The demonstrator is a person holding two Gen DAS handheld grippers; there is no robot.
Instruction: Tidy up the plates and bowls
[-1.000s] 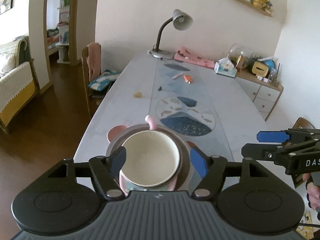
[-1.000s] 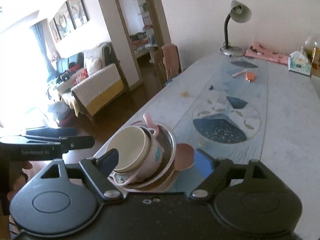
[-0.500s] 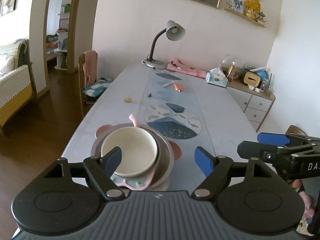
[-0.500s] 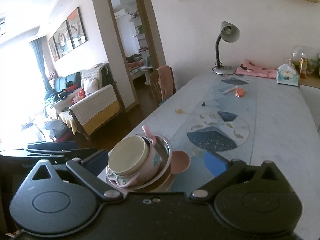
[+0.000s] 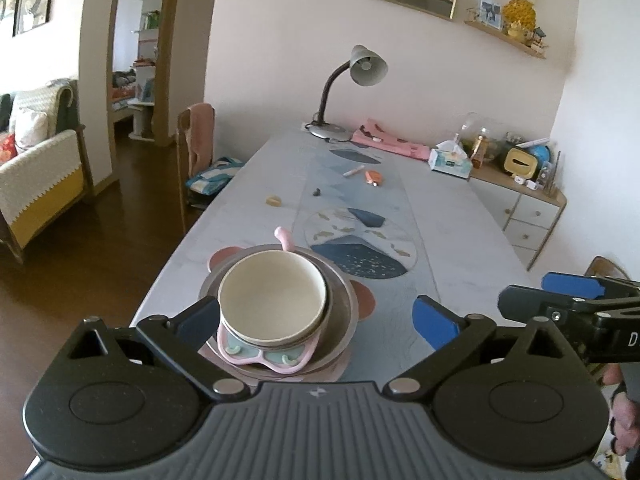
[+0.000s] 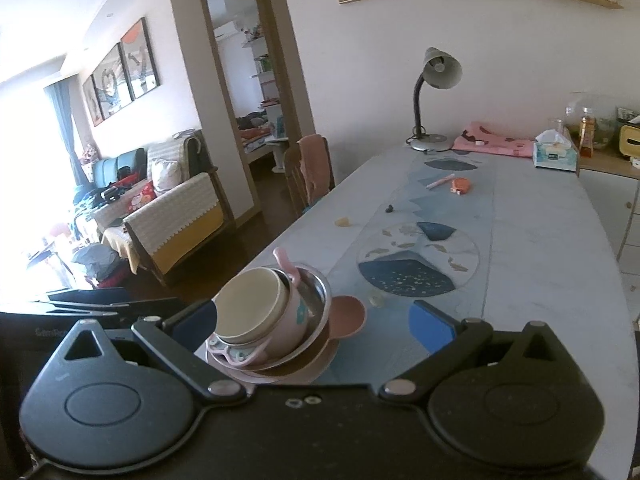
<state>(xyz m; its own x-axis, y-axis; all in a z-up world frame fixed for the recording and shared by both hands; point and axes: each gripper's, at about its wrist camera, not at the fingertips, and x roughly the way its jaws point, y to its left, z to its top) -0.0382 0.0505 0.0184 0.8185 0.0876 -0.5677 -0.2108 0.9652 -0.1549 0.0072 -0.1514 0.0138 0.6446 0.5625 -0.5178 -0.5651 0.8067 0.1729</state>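
The left tongs [image 5: 316, 318] had just been opening, and now their blue tips stood spread as wide as they go, with nothing pinched; the pile of dishes only showed in the gap, a bit beyond the tips. The right tongs [image 6: 314, 322] had opened too and stood just as wide, holding nothing. A second before, both pairs were closer to the pile and less open, so it looked like the pile had been let go and both hands had pulled back. That likely meant the stacking was done, or close to done. The pile sat at the near end of the long grey marble-look bench [image 5: 448, 216], close to its left edge. From the top down I counted one round cream bowl [image 5: 272, 294], one pink cup-like dish with a handle and pale blue parts [image 5: 266, 356], one shiny metal bowl [image 5: 344, 308], and one flat brownish-pink plate with round ears [image 5: 366, 300] at the bottom. More dishes could be hidden inside the pile; I could not tell. A pink spoon handle [image 5: 283, 238] stuck up at the back. Farther off lay one round blue and white mat [image 5: 360, 246] and one grey bendy-neck desk lamp [image 5: 360, 70].
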